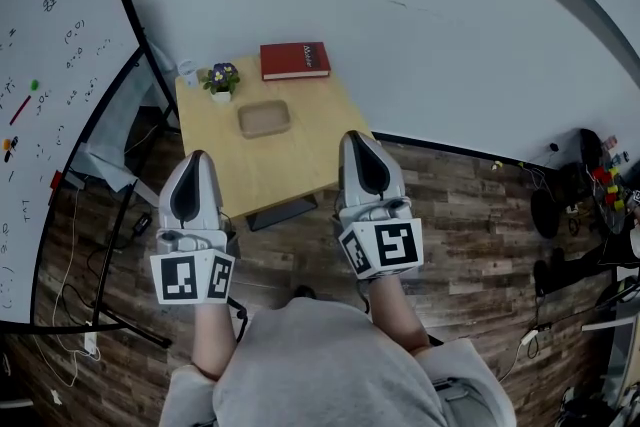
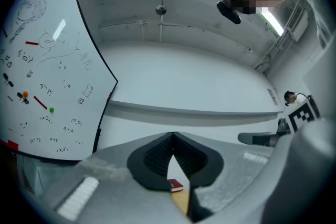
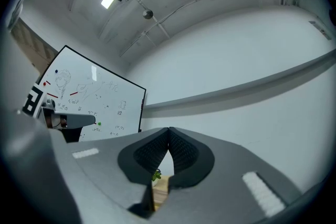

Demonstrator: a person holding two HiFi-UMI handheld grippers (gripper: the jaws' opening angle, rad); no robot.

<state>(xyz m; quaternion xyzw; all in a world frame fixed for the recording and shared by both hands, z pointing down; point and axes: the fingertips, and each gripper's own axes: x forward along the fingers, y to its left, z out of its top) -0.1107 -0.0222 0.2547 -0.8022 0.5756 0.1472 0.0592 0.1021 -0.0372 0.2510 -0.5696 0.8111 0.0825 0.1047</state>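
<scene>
I hold both grippers up in front of me, above the floor and short of a small wooden table [image 1: 300, 155]. My left gripper [image 1: 197, 158] is shut with nothing in it; its tips meet in the left gripper view [image 2: 172, 135]. My right gripper [image 1: 360, 137] is shut and empty too, tips touching in the right gripper view [image 3: 168, 129]. On the table lie a red book [image 1: 295, 60] at the far edge, a tan shallow tray [image 1: 265, 119] in the middle and a small potted plant [image 1: 221, 78] with purple flowers at the far left. Through the left jaws a sliver of the red book [image 2: 175, 184] shows.
A whiteboard [image 1: 50, 95] on a stand rises at the left, its legs and cables on the wood floor [image 1: 480, 225]. A pale wall [image 1: 420, 25] runs behind the table. Dark equipment and cables [image 1: 590, 205] sit at the far right.
</scene>
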